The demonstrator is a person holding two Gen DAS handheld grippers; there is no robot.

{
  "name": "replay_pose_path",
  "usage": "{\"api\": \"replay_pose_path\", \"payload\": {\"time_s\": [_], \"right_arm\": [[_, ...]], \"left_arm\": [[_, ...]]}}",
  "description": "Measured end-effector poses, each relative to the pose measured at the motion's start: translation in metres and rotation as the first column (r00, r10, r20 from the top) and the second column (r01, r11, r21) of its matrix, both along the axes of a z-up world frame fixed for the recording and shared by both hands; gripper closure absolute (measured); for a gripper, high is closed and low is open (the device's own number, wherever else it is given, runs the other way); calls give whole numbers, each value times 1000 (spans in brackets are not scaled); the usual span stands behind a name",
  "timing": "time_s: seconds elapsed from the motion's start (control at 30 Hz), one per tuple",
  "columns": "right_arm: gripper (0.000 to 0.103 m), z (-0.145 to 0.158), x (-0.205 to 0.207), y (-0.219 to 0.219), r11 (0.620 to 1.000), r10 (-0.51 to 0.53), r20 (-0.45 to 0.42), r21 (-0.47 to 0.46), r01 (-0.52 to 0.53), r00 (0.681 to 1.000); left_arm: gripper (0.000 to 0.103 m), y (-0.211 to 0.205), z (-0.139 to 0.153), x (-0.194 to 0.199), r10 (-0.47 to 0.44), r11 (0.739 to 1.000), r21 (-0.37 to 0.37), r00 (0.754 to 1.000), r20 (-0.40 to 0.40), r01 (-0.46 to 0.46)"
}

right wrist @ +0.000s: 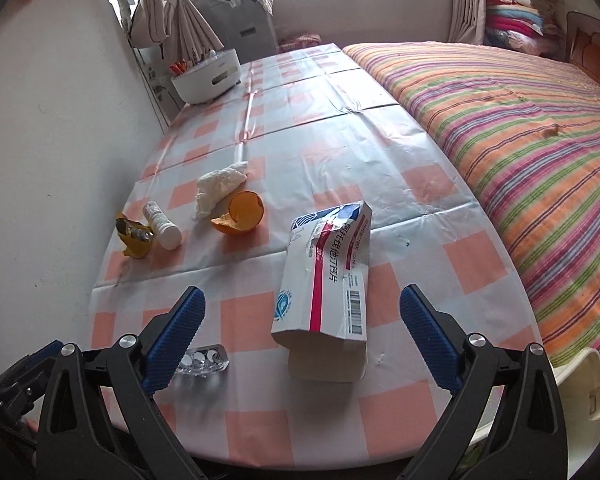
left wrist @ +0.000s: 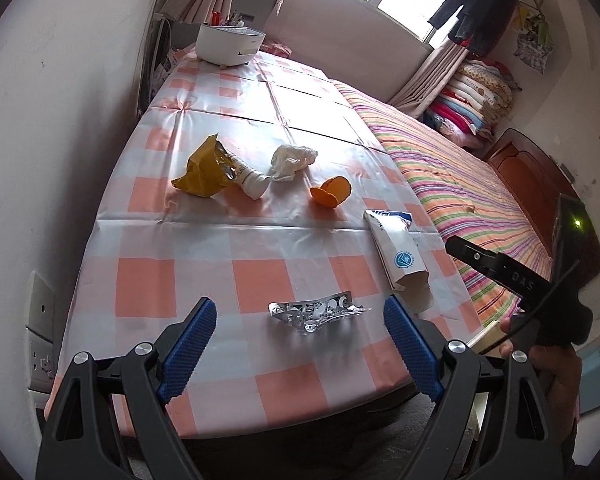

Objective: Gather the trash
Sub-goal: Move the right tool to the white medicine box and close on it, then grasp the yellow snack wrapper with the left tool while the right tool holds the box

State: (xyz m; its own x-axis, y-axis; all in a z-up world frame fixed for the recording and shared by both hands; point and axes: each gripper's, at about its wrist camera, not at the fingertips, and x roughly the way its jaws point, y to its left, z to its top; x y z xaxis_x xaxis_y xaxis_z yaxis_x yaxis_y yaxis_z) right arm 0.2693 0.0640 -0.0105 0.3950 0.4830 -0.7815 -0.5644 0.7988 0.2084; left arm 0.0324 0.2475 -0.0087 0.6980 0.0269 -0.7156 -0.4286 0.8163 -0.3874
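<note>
Six pieces of trash lie on the checked tablecloth [left wrist: 204, 292]: one yellow foil packet [left wrist: 202, 172], one white tube [left wrist: 250, 178] just beside it, one crumpled tissue [left wrist: 292, 160], one orange peel [left wrist: 331, 191], one torn medicine box [right wrist: 326, 276] and one emptied blister pack [left wrist: 314, 312]. One white tub [left wrist: 230, 45] stands at the table's far end; one striped bed [right wrist: 520, 128] runs along the table's right side.

The left gripper [left wrist: 300, 336] stands wide, nothing between its pads, the blister pack lying on the cloth just ahead of them. The right gripper [right wrist: 302, 332] is likewise spread wide and empty (the box lies on the table between its fingers, untouched).

In the right wrist view the blister pack is partly hidden behind one blue pad [right wrist: 176, 332]; the packet's print is illegible, and the tub's contents are hard to make out.
</note>
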Motion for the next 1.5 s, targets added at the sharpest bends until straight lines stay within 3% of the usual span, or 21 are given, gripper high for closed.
{"api": "replay_pose_path", "payload": {"time_s": [0.3, 0.83, 0.9, 0.97, 1.17, 1.27, 1.5], "right_arm": [[7, -39, 45, 31, 992, -15, -69, -128, 6, 998], [7, -65, 56, 51, 973, 3, -89, -229, -24, 996], [9, -65, 54, 55, 973, 15, -83, -227, -34, 996], [32, -64, 51, 58, 971, 28, -61, -234, -42, 998], [48, -58, 45, 55, 977, 62, -25, -201, -66, 998], [53, -53, 44, 46, 989, 54, -31, -138, -58, 998], [55, -35, 26, 12, 998, 45, -61, 37, -43, 997]], "left_arm": [[20, 13, -6, -3, 28, 999, -21, 1000, -14, -28], [20, 24, -11, 3, 50, 998, -21, 998, -35, -51], [20, 26, -12, 4, 56, 998, -20, 998, -39, -57], [20, 28, -12, 5, 60, 998, -14, 997, -48, -61], [20, 43, -13, 12, 74, 997, 6, 995, -69, -74], [20, 54, -15, 20, 83, 996, 20, 993, -81, -81], [20, 78, -24, 46, 88, 995, 52, 989, -122, -82]]}}
